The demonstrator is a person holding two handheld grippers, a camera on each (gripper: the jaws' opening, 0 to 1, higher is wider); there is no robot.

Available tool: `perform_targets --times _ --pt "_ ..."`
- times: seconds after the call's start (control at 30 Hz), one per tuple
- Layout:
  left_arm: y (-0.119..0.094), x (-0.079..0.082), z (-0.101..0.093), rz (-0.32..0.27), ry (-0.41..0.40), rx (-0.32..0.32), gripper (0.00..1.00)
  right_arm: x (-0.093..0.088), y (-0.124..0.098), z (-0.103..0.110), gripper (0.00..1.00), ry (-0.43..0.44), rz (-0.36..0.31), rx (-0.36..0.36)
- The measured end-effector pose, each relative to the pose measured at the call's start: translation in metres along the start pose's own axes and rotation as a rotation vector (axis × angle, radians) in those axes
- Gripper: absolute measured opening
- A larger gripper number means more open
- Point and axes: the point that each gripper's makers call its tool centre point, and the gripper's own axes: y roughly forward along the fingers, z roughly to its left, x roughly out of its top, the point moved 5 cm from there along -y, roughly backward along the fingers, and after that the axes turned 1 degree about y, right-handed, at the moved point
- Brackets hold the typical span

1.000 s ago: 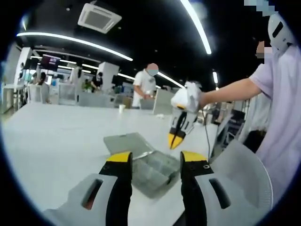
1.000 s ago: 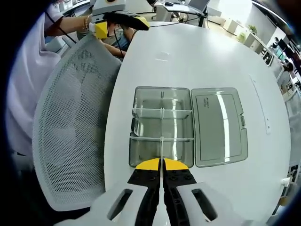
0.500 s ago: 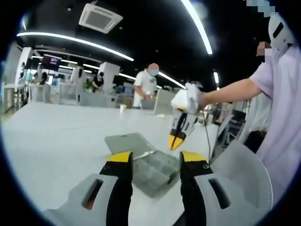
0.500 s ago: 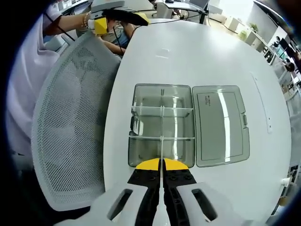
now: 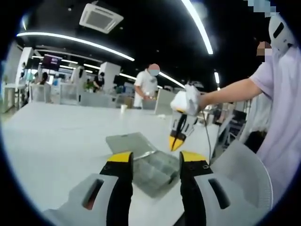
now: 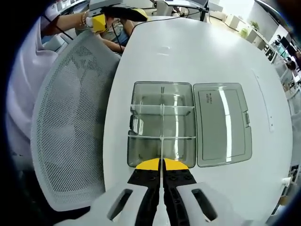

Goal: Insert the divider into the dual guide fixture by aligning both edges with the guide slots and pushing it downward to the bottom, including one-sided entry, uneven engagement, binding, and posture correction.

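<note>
A clear plastic compartment box (image 6: 131, 123) lies open on the white table (image 6: 188, 56), its flat lid (image 6: 222, 123) folded out beside it. Cross partitions stand inside it. My right gripper (image 6: 162, 165) is shut on the thin clear divider (image 6: 162, 149), seen edge-on and lined up with the box's centre line, just above the near wall. In the left gripper view the right gripper (image 5: 176, 142) hangs over the box (image 5: 153, 172), held by a hand. My left gripper (image 5: 156, 159) is open with nothing between its jaws, back from the box.
A grey mesh chair (image 6: 66, 127) stands against the table edge beside the box. The left gripper (image 6: 113, 13) is held over the chair's far side. People stand at distant desks (image 5: 146, 87). Bare table (image 5: 56, 136) stretches beyond the lid.
The right gripper has eased slightly closer to the box, still shut on the divider. The left gripper has stayed put and open.
</note>
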Motion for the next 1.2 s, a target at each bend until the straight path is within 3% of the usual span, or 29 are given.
perform_targets --times 1.2 --pt "-0.002 0.004 0.003 -0.010 -0.004 0.006 0.35 -0.003 0.019 -0.002 0.00 0.008 0.044 0.020"
